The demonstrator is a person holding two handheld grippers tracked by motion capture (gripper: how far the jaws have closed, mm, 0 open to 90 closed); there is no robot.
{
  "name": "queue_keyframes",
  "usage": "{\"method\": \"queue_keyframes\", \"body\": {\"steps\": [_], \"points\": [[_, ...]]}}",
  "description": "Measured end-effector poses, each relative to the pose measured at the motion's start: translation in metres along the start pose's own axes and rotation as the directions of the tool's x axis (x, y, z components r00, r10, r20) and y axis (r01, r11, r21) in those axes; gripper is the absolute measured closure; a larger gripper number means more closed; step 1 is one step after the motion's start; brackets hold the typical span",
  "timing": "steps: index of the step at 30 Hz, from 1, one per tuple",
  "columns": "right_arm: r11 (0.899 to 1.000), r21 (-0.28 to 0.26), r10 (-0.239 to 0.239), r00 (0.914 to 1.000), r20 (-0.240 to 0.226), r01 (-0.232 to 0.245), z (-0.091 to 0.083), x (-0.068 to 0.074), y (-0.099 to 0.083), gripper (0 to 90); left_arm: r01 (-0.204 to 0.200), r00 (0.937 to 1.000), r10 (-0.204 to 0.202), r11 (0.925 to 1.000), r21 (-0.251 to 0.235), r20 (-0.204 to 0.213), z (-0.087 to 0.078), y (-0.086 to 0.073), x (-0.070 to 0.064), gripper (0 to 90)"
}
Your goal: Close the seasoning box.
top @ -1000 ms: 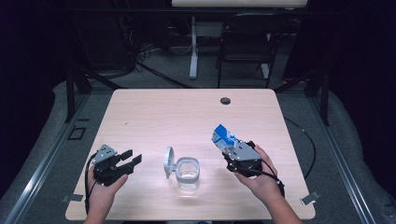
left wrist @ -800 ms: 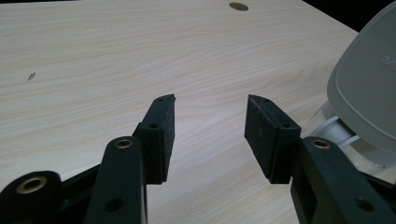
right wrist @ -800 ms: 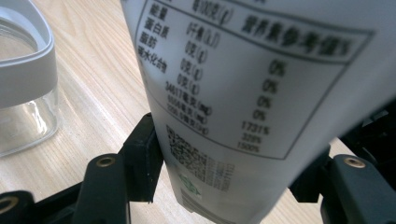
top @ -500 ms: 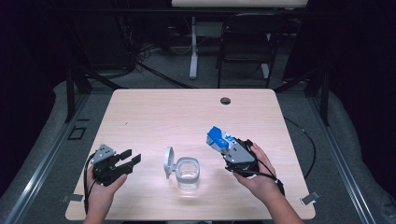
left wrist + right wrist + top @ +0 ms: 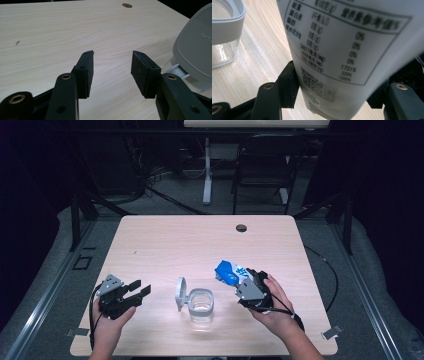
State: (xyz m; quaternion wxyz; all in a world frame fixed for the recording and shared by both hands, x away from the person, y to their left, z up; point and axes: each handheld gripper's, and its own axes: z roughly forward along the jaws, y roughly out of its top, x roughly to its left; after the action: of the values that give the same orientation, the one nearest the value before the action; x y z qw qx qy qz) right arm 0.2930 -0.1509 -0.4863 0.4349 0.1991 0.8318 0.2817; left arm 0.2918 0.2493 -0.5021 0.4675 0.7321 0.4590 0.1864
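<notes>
A blue and white packet is clamped in my right gripper, just right of a clear glass jar. The jar has a grey rim, and its grey hinged lid stands open on its left side. In the right gripper view the packet shows a printed nutrition table, the right gripper is shut on its lower part, and the jar sits at the left. My left gripper rests open near the table's front left. In its own view the left gripper holds nothing, with the lid at its right.
The light wooden table has a dark cable hole near its far edge, also in the left gripper view as the hole. A chair and a white stand are on the floor beyond the table.
My right gripper has carried the packet a little left and nearer, closer to the jar. The left gripper and the jar have stayed put.
</notes>
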Motion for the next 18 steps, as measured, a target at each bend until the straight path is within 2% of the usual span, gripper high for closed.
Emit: {"method": "queue_keyframes", "body": {"steps": [13,15,18], "points": [[0.998,0.024,-0.051,0.9987,0.004,0.051,0.0017,0.0046,0.0029,39.2,-0.001,1.0000,0.001,1.0000,-0.003,-0.001,-0.0004,0.0002,-0.0001,53.2],[0.999,0.011,-0.042,0.9991,0.004,0.042,0.0033,0.0062,0.0025,39.2,-0.001,1.0000,0.001,1.0000,-0.002,-0.002,-0.0003,0.0002,-0.0001,53.2],[0.998,0.026,-0.064,0.9980,-0.001,0.064,0.0035,0.0064,0.0030,39.2,-0.001,1.0000,0.001,1.0000,-0.002,-0.002,-0.0003,0.0001,-0.0001,53.2]]}}
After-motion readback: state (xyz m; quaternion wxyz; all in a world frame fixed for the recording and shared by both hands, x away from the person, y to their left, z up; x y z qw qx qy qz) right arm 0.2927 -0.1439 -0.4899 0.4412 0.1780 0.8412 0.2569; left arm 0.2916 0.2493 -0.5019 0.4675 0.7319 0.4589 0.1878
